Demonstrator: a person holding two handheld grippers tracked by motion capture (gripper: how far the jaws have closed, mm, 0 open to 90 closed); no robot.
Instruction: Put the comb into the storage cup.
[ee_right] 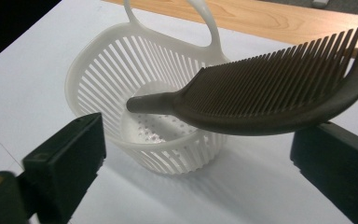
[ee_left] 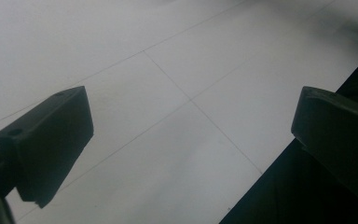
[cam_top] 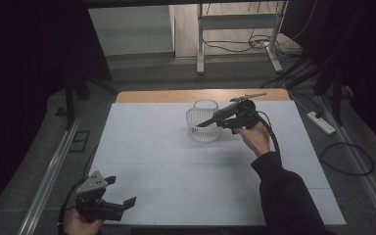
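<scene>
A dark comb [ee_right: 270, 93] hangs level over a white slotted basket [ee_right: 121, 70], its tapered handle pointing across the basket's mouth. The toothed end lies at the top of one jaw of my right gripper [ee_right: 198, 135]. The other jaw stands well clear of it, so the gripper is open and nothing is pinched. In the high view the comb [cam_top: 214, 117] reaches from the right gripper [cam_top: 226, 119] over the basket [cam_top: 201, 131] at the table's far middle. My left gripper [cam_top: 122, 191] rests open near the front left corner, and the left gripper [ee_left: 191, 107] has bare white surface between its jaws.
The white table cover [cam_top: 176, 166] spans the table, with a wooden strip [cam_top: 176, 95] along the far edge. The table's front edge [ee_left: 261, 177] runs close by the left gripper. On the floor lie cables and a power strip [cam_top: 320, 122].
</scene>
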